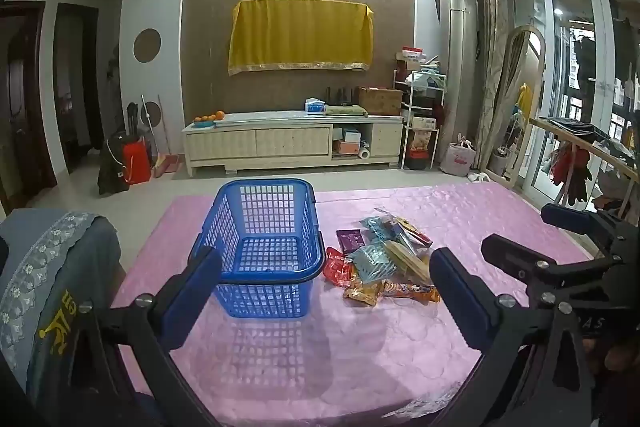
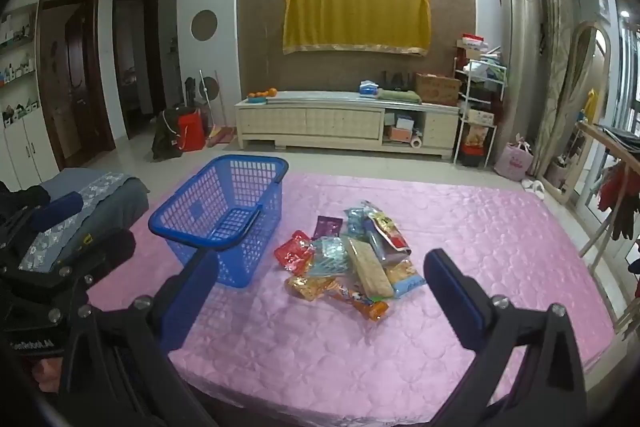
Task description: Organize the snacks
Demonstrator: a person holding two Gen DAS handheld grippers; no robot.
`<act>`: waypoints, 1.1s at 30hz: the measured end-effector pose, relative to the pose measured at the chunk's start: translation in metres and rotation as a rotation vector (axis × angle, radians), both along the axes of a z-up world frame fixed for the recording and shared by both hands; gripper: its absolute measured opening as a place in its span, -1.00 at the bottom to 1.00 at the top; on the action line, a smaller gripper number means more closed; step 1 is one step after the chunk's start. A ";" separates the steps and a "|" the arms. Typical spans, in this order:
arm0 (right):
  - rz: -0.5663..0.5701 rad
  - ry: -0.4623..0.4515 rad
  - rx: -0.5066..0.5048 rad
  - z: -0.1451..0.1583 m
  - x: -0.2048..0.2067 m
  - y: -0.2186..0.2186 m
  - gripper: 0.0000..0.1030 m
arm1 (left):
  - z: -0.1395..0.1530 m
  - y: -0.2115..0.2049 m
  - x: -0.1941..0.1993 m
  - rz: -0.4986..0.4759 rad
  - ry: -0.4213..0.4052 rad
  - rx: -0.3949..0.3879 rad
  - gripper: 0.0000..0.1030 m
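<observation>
An empty blue plastic basket (image 1: 224, 223) (image 2: 224, 195) stands on the left part of a pink quilted surface (image 1: 440, 211) (image 2: 480, 227). Just to its right lies a pile of snack packets (image 1: 380, 259) (image 2: 352, 259): a red one (image 2: 294, 253), a purple one (image 2: 328, 227), a beige cracker pack (image 2: 368, 267) and several others. My left gripper (image 1: 326, 291) (image 2: 84, 227) hovers open in front of the basket with nothing between its fingers. My right gripper (image 2: 320, 291) (image 1: 536, 235) hovers open in front of the pile, also holding nothing.
A grey cloth-covered seat (image 1: 52, 267) (image 2: 100, 195) stands at the surface's left edge. A wooden rack with hanging clothes (image 1: 580, 143) (image 2: 608, 147) is close on the right. A low cabinet (image 1: 292, 143) lines the far wall across bare floor.
</observation>
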State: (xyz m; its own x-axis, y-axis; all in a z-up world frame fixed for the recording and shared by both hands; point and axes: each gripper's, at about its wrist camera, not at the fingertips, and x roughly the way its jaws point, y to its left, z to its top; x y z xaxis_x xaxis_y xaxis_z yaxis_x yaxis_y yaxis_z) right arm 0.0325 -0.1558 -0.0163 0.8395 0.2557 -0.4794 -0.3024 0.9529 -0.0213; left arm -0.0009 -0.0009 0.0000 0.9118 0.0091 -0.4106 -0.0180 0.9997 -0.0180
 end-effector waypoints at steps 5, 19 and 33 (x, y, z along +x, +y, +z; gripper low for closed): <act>0.007 0.022 -0.025 0.002 -0.001 0.005 1.00 | -0.003 -0.003 -0.004 0.010 0.003 0.010 1.00; 0.015 0.032 0.032 0.003 -0.007 -0.003 1.00 | 0.000 0.000 0.002 0.006 0.021 -0.011 1.00; 0.038 0.065 0.063 0.005 -0.004 -0.008 1.00 | 0.002 -0.001 0.000 -0.011 0.020 -0.010 1.00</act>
